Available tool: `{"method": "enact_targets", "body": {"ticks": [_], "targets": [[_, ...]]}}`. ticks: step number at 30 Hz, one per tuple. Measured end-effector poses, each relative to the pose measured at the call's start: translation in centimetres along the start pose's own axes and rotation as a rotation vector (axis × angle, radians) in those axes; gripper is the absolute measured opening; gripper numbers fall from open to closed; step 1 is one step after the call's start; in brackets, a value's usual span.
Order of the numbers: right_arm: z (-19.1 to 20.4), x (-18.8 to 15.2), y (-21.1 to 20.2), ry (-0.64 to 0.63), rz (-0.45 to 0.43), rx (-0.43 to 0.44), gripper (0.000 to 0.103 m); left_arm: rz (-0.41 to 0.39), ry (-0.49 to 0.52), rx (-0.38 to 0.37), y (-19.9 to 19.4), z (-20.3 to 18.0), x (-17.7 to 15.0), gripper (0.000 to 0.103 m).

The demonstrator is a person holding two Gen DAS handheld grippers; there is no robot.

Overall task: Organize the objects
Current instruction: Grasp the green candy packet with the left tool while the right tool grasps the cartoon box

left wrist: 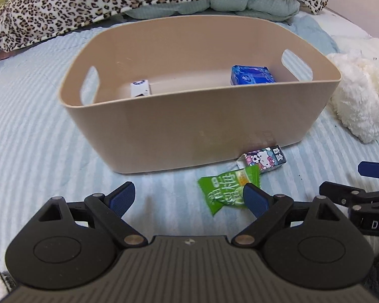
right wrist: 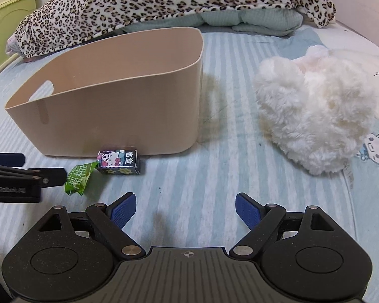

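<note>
— Hovering over the striped bedsheet (left wrist: 25, 126), that's me: my left gripper (left wrist: 189, 197) sits low with its blue pads (left wrist: 122, 198) spread wide and nothing between them.

— And the other one?

— My right gripper (right wrist: 185, 208) is the same, fingers parted and bare, over open sheet. From the left wrist view I catch its tips (left wrist: 374, 170) at the right edge.

— Where are the things to sort?

— The beige bin (left wrist: 189, 131) stands straight ahead of my left gripper, handle slots cut in both ends. Inside it, a blue packet (left wrist: 252, 75) lies toward the right end and a small white box (left wrist: 140, 89) toward the left; the near wall hides their lower parts.

— Anything outside it?

— Two items. A Hello Kitty box (left wrist: 265, 159) lies on its side just at the foot of the bin's front wall; I cannot tell whether it touches the wall. A green snack packet (left wrist: 227, 189) lies just in front of that, one corner overlapping the box, and my left gripper's right pad sits over its near edge in the left wrist view.

— And further off?

— A white fluffy plush (right wrist: 315, 111) rests on the sheet right of the bin, apart from it. Behind everything, a leopard-print blanket (right wrist: 164, 2) is heaped over a pale green quilt (right wrist: 252, 19).
</note>
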State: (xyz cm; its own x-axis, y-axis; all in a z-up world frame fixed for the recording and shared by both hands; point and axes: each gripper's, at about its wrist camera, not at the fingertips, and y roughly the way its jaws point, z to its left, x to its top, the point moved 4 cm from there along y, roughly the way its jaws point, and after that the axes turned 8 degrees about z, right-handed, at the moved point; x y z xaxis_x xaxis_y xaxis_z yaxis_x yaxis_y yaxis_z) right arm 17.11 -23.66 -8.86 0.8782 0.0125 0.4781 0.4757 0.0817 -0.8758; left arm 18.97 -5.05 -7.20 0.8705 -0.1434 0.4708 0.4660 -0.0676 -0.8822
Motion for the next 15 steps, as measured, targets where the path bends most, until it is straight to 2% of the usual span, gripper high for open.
{"method": "enact_targets", "body": {"ticks": [6, 15], "targets": [[0.5, 0.3, 1.0, -0.010, 0.014, 0.012, 0.087, 0.040, -0.004, -0.007, 2.6, -0.6, 0.5, 0.093], [2.5, 0.9, 2.8, -0.047, 0.033, 0.052, 0.087, 0.048, -0.036, 0.042, 3.9, 1.9, 0.0, 0.096]]}}
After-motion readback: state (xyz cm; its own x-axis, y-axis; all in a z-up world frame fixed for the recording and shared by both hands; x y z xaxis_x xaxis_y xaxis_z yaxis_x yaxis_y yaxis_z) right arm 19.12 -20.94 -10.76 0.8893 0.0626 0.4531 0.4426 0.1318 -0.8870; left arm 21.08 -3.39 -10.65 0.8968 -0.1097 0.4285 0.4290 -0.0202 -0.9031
